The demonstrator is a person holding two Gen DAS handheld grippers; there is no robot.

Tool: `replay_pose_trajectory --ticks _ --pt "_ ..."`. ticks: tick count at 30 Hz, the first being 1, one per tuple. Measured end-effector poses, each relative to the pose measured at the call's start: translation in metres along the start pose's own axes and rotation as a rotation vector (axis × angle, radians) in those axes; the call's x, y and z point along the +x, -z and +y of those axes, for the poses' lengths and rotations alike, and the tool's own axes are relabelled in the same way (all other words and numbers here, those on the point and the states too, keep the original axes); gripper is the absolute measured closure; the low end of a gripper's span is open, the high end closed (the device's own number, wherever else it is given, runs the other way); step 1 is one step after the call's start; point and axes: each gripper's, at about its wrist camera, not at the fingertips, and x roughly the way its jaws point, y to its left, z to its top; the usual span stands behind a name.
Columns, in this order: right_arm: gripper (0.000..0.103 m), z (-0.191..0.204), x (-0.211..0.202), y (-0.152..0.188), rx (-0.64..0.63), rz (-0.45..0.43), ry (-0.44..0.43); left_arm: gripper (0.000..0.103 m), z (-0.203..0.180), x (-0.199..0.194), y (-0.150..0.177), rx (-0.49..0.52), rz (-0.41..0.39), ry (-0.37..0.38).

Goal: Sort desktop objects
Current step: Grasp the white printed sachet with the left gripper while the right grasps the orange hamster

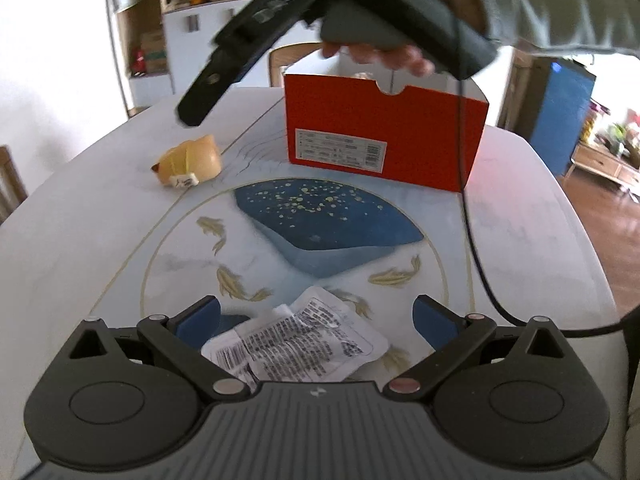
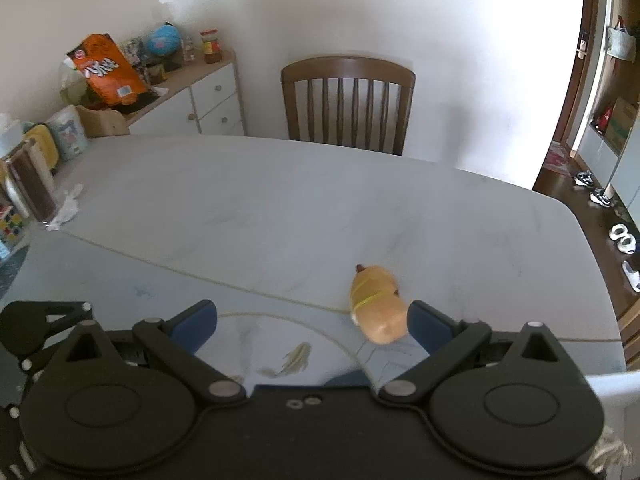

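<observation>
Left gripper (image 1: 316, 316), jaws spread, straddles a crinkled white sachet (image 1: 298, 344) with unreadable small print; right gripper (image 2: 312, 320), jaws wide, nears a tan plush toy (image 2: 378, 306).

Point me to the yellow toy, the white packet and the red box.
yellow toy (image 2: 378, 312): right wrist view, on its rounded body.
white packet (image 1: 296, 340): left wrist view, on its printed face.
red box (image 1: 384, 128): left wrist view, on its front wall.

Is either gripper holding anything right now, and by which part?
Nothing is held. The left gripper is open over the white packet; the right gripper is open near the yellow toy.
</observation>
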Motion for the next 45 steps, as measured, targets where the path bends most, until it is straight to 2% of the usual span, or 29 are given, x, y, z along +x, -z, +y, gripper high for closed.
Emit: replay_pose_trajectory --ticks 13,22,25,32,39,41,45 --pt "0.004 -0.014 0.057 -0.012 0.022 0.134 0.035 0.0 0.02 0.022 0.002 0.116 0.026 0.141" --pt "0.003 -0.019 0.073 -0.008 0.023 0.203 0.052 0.0 0.022 0.028 0.011 0.231 0.058 0.202" --pt "0.002 -0.021 0.077 -0.007 0.033 0.204 0.068 0.0 0.02 0.03 0.013 0.274 0.056 0.186" --pt "0.003 -0.034 0.089 -0.011 0.051 0.221 0.107 0.0 0.02 0.031 0.015 0.295 0.026 0.203" --pt "0.004 -0.039 0.104 -0.016 0.037 0.257 0.136 0.001 0.022 0.032 0.017 0.261 0.02 0.206" --pt "0.005 -0.039 0.11 -0.019 0.031 0.281 0.149 0.004 0.023 0.032 0.016 0.253 0.022 0.212" --pt "0.014 -0.036 0.117 -0.022 0.016 0.304 0.15 0.01 0.023 0.031 0.015 0.235 0.019 0.212"
